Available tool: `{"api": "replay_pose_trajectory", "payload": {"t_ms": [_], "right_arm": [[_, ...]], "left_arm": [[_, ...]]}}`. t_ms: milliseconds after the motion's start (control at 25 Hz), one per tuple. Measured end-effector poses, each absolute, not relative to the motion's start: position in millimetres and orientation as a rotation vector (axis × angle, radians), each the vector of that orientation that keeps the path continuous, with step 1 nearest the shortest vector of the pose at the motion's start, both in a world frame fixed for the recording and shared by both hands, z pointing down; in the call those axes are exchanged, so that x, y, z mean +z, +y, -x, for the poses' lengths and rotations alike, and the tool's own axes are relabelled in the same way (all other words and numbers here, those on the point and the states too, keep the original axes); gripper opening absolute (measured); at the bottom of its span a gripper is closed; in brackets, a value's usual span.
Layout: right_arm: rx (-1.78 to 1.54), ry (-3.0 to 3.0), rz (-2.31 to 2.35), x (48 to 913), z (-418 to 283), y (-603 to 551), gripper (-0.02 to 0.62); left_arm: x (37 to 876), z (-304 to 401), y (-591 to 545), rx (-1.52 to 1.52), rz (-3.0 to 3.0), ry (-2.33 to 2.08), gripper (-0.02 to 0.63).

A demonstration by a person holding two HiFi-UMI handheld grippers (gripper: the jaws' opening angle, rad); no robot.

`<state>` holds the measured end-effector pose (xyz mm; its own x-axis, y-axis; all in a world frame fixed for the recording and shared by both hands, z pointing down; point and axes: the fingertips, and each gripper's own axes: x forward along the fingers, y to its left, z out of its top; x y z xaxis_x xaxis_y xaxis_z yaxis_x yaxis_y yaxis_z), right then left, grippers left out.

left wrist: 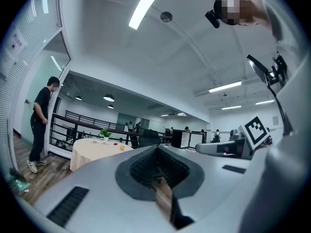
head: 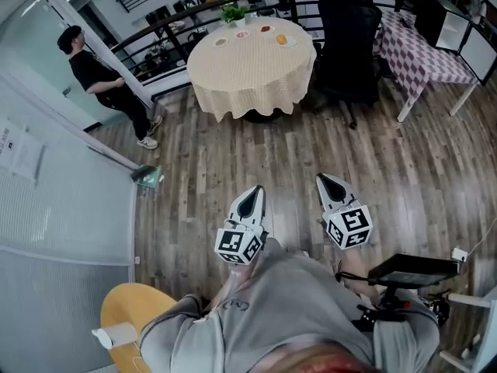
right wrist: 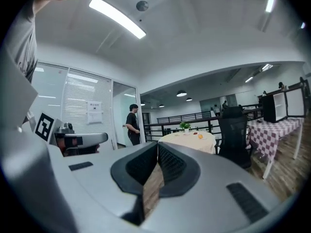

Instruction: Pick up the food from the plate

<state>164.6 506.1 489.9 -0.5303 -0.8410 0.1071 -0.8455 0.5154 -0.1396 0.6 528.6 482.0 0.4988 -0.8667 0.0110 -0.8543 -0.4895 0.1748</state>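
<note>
Far ahead stands a round table (head: 252, 76) under a cream cloth. It carries several small plates (head: 241, 34) and an orange piece of food (head: 281, 40) on a plate. Both grippers are held close to my body over the wood floor, well short of the table. My left gripper (head: 252, 193) is shut with nothing in it, and so is my right gripper (head: 324, 179). The left gripper view shows the table (left wrist: 95, 152) and the food (left wrist: 121, 148) small beyond the touching jaws. In the right gripper view the table (right wrist: 189, 141) lies straight ahead.
A person in black (head: 105, 84) stands left of the table by a glass wall. A black office chair (head: 349, 45) sits right of it, with a checkered table (head: 423, 57) beyond. A potted plant (head: 233, 12) stands at the table's far side. A yellow stool (head: 128, 321) is behind me on the left.
</note>
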Motion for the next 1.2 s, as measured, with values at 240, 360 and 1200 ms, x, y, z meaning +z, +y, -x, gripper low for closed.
{"api": "replay_pose_trajectory", "payload": {"t_ms": [240, 360, 1200], "right_arm": [[0.284, -2.717, -1.464, 495, -166, 500, 0.015], [0.315, -2.725, -1.44, 499, -165, 500, 0.015], [0.51, -2.535, -1.6, 555, -221, 451, 0.015]], "left_arm": [[468, 6, 534, -0.097, -2.546, -1.596, 0.011], [469, 5, 536, -0.08, -2.537, -1.617, 0.011], [492, -15, 427, -0.067, -2.579, -1.524, 0.011]]}}
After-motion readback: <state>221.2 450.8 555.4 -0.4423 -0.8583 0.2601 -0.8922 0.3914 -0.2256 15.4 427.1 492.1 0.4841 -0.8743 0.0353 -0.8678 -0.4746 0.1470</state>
